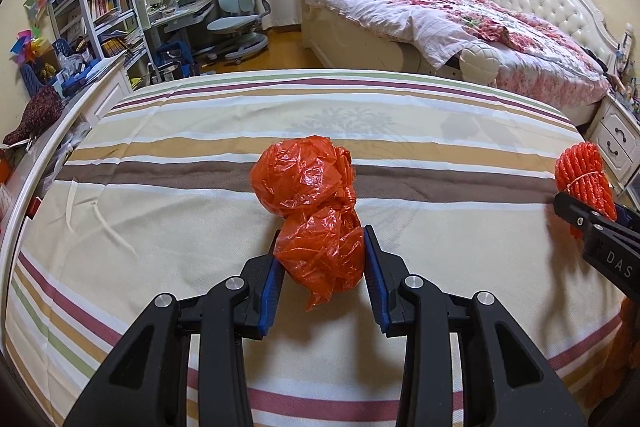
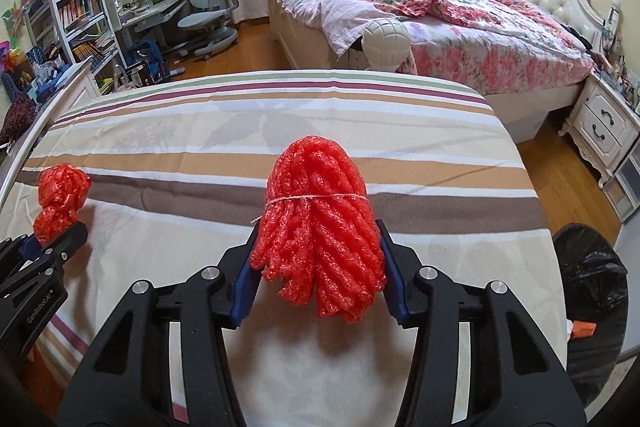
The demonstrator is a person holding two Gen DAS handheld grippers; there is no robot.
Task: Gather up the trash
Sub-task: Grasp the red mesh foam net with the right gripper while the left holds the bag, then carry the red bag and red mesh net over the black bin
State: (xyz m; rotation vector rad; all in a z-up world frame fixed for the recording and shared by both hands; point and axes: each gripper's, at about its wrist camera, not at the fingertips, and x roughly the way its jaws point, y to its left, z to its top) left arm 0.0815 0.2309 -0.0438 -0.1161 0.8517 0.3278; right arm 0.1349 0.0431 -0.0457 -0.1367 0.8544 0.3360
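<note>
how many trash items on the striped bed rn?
2. A crumpled orange plastic bag sits mid-bed between the left gripper's pads. A tied bundle of orange foam netting lies toward the right edge, between the right gripper's pads. The grippers may hide more.

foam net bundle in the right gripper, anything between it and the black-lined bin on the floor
Nothing visible does. The foam net bundle sits between the right gripper pads above the striped bed. The bin stands just past the bed's right edge, mouth open, and only bare bedsheet lies between them.
</note>
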